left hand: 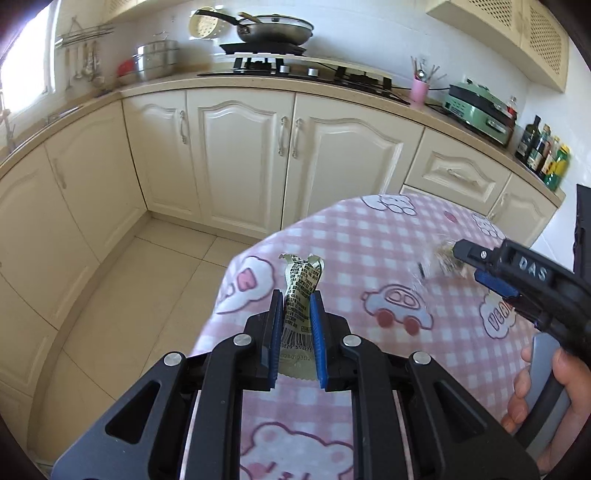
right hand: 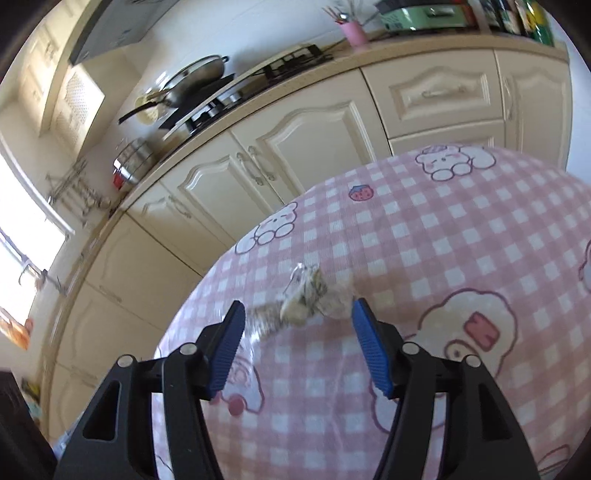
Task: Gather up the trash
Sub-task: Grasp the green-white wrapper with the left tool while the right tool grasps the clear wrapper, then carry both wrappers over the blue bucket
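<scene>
My left gripper (left hand: 297, 295) is shut on a crumpled pale green wrapper (left hand: 300, 291) with black print and a barcode, held above the pink checked tablecloth (left hand: 332, 240). My right gripper (right hand: 298, 308) is open, its blue pads on either side of a crumpled clear and brownish wrapper (right hand: 312, 299) that lies on the tablecloth (right hand: 443, 240). The right gripper also shows in the left wrist view (left hand: 458, 254) at the right, its tip at that second wrapper (left hand: 441, 258), which is blurred there.
Cream kitchen cabinets (left hand: 240, 155) and a counter run behind the table. A pan (left hand: 273, 27) sits on the stove, a pink utensil cup (left hand: 419, 90) and a green appliance (left hand: 480, 110) stand on the counter. Tiled floor (left hand: 147, 277) lies left of the table.
</scene>
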The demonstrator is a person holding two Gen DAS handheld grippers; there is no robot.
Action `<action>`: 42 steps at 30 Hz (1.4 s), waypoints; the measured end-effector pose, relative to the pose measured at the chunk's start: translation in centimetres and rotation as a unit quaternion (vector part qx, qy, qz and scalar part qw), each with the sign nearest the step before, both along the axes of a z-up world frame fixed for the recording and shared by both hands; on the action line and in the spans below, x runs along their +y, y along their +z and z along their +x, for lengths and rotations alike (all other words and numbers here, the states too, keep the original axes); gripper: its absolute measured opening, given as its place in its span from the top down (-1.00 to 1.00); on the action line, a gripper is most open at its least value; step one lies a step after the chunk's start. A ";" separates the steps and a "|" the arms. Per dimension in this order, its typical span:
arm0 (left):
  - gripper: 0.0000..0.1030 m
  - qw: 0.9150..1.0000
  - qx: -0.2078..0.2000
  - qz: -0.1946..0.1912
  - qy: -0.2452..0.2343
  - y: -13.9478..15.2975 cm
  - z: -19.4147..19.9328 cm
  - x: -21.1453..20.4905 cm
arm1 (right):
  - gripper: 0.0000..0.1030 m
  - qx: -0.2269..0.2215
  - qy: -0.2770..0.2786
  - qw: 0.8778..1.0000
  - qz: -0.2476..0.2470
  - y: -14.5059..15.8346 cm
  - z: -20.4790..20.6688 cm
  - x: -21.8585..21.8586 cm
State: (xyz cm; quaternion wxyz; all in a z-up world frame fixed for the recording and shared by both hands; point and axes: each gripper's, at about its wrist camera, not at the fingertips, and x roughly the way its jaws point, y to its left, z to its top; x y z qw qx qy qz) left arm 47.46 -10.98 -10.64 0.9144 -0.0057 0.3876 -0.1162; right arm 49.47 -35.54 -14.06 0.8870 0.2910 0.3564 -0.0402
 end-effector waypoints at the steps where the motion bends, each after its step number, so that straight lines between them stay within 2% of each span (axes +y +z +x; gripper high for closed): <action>1: 0.73 1.000 0.000 0.000 0.003 -0.1 0.2 0.2 | -0.17 0.001 -0.008 1.000 -0.001 0.0 0.4 0.0; 4: 0.73 1.000 0.002 -0.004 0.008 -0.3 0.5 0.9 | -0.15 0.016 -0.008 1.000 -0.005 -0.6 2.1 0.5; 6: 0.73 1.000 0.003 -0.008 0.008 -0.3 0.5 1.2 | 0.17 0.018 0.007 1.000 -0.013 -0.7 2.7 1.2; 7: 0.73 1.000 0.005 -0.010 0.008 -0.3 0.4 1.4 | 0.39 0.016 0.017 1.000 -0.017 -0.7 2.8 1.5; 9: 0.73 1.000 0.007 -0.019 0.007 -0.2 0.3 1.8 | 0.41 0.013 0.028 0.999 -0.038 -0.3 2.8 2.5; 16: 0.73 0.999 0.003 -0.048 0.014 0.9 -1.9 4.7 | 0.46 -0.025 0.088 0.994 -0.056 2.1 1.3 6.1; 23: 0.73 0.996 -0.012 -0.044 0.081 2.1 -6.5 12.1 | 0.46 -0.077 0.188 0.978 -0.053 6.0 -1.6 15.1; 30: 0.73 0.990 -0.014 -0.041 0.136 2.0 -11.6 19.3 | 0.46 -0.093 0.270 0.957 -0.050 7.5 -5.9 24.5; 35: 0.73 0.986 -0.001 -0.047 0.162 0.5 -14.7 23.8 | 0.46 -0.079 0.308 0.947 -0.053 6.0 -8.9 30.0; 38: 0.73 0.983 0.015 -0.050 0.177 -1.1 -15.8 26.3 | 0.46 -0.058 0.328 0.941 -0.055 3.8 -10.2 33.1; 42: 0.73 0.977 0.046 -0.058 0.198 -4.4 -16.7 29.1 | 0.46 -0.015 0.359 0.931 -0.064 -0.6 -12.1 37.2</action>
